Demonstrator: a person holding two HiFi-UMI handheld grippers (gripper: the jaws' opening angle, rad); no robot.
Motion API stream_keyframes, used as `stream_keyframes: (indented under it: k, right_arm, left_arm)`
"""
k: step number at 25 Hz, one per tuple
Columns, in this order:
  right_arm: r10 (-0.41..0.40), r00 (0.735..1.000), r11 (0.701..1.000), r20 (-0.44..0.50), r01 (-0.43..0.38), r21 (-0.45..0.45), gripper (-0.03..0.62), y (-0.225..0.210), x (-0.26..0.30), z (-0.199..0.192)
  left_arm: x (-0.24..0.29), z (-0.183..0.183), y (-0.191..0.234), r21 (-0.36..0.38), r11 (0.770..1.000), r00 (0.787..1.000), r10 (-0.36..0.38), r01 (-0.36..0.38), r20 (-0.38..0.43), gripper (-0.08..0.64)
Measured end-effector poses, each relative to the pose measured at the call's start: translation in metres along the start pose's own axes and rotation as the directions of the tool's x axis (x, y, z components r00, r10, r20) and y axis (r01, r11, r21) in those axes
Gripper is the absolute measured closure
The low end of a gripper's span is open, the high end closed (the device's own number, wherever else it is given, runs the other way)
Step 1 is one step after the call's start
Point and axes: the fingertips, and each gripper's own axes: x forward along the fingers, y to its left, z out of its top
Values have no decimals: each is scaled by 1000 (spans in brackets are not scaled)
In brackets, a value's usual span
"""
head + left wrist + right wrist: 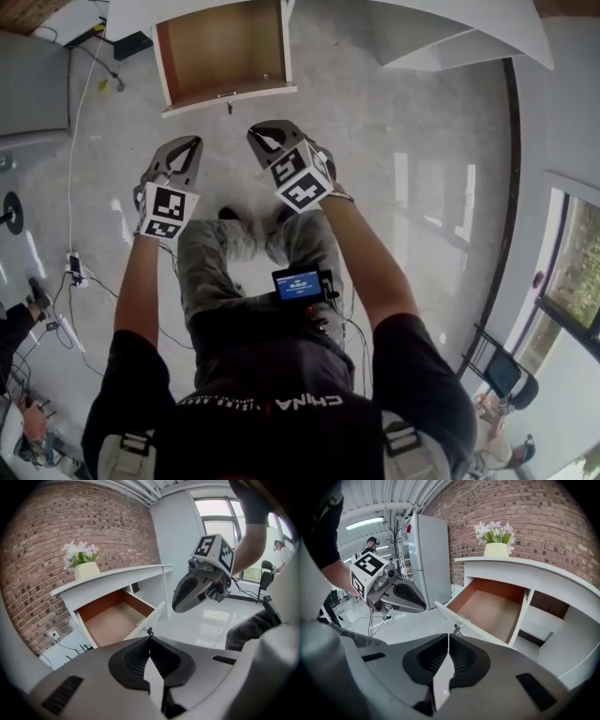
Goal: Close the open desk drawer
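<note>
Drawer front first: the drawer [220, 52] stood pulled well out of the white desk [553, 581] at the far side, empty, its front panel [230, 92] nearest us with a small knob [229, 108] at the middle. We held the left hand-held gripper [190, 145] and the right hand-held gripper [262, 136] near that panel without touching it, each with its jaws pressed together on nothing. We judged the drawer light, stiff and easy to slide. A flat push on the panel beside the knob should do, with no grip needed.
</note>
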Motion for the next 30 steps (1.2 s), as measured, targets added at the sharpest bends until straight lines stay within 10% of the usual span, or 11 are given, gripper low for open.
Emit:
stream_keyframes:
  k: [13,30]
  right_arm:
    - [-76,978,980,193,110,-168,575,-53,134,-82]
    - [-114,949,950,294,190,-247,574,-81,149,-93]
  left_arm:
    - [136,-99,17,-10,997,980,72,-71,183,548]
    - [160,-113,46,48,978,945,181,-201,271,548]
